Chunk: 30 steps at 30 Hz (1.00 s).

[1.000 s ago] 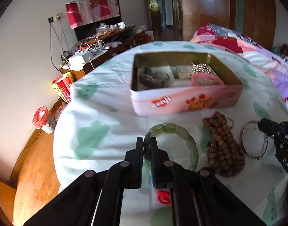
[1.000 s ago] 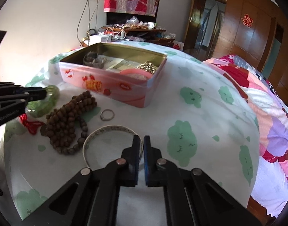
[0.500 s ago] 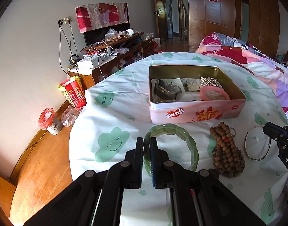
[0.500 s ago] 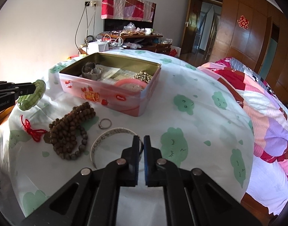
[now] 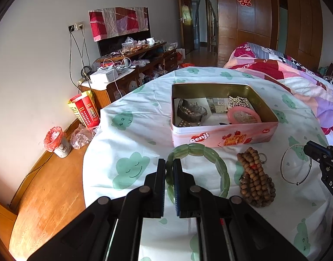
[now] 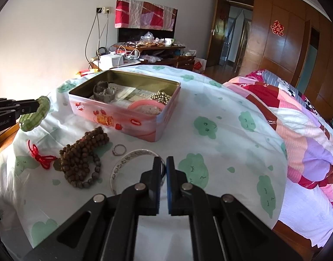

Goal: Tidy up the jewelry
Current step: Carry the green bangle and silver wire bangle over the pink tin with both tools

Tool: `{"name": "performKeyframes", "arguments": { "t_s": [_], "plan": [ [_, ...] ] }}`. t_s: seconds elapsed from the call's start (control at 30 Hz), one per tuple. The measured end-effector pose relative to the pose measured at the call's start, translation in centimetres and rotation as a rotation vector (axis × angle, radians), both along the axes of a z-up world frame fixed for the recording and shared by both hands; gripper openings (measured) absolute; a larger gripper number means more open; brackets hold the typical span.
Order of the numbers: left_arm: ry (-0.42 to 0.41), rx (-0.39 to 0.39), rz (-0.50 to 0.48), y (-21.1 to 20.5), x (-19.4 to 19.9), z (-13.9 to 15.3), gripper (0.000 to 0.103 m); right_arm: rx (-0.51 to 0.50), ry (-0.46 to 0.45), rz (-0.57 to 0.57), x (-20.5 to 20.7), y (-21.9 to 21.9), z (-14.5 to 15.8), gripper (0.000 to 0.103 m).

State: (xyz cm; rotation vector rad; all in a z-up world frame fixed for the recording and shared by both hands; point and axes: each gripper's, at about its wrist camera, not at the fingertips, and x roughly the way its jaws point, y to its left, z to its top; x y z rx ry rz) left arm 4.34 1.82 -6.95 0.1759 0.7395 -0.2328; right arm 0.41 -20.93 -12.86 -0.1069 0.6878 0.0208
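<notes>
Bedroom daylight falls on a round table [image 6: 220, 117] covered by a white cloth printed with green clouds; a quilted bed [image 6: 297, 113] lies at three o'clock in the right wrist view, and a cluttered wooden sideboard [image 5: 131, 65] stands against the wall at eleven o'clock in the left wrist view.

A pink open tin [image 5: 223, 137] sits near the middle of the table and already holds a pink bangle [image 5: 242, 115], metal beads and a grey bracelet.

The left gripper [image 5: 169, 169] has its jaws pinching the green jade bracelet [image 5: 210, 154]. In the right wrist view that bracelet [image 6: 35, 115] hangs clear of the cloth at nine o'clock, left of the tin.

The right gripper [image 6: 163, 167] has its jaws pressed close on the rim of the thin silver bangle [image 6: 127, 163]; whether the bangle is off the cloth cannot be told.

Between the two bracelets, the brown wooden bead string [image 6: 83, 156] lies heaped on the cloth just in front of the tin, with a red knotted cord [image 6: 40, 155] at its nine o'clock side and a small silver ring [image 6: 119, 149] just beside it, near the silver bangle.
</notes>
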Motion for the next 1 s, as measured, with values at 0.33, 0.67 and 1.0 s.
{"name": "performKeyframes", "arguments": {
  "t_s": [0.33, 0.67, 1.0],
  "plan": [
    [-0.019, -0.007, -0.001, -0.1, -0.4, 0.8, 0.006, 0.005, -0.024, 0.003, -0.2, -0.1, 0.8, 0.005],
    [-0.043, -0.014, -0.012, -0.4, -0.5, 2.0, 0.006, 0.011, -0.043, 0.013, -0.5, 0.2, 1.5, 0.005],
    [-0.072, -0.006, -0.018, -1.0, 0.1, 3.4, 0.006, 0.015, -0.058, 0.020, -0.2, 0.2, 2.1, 0.005]
  ]
}}
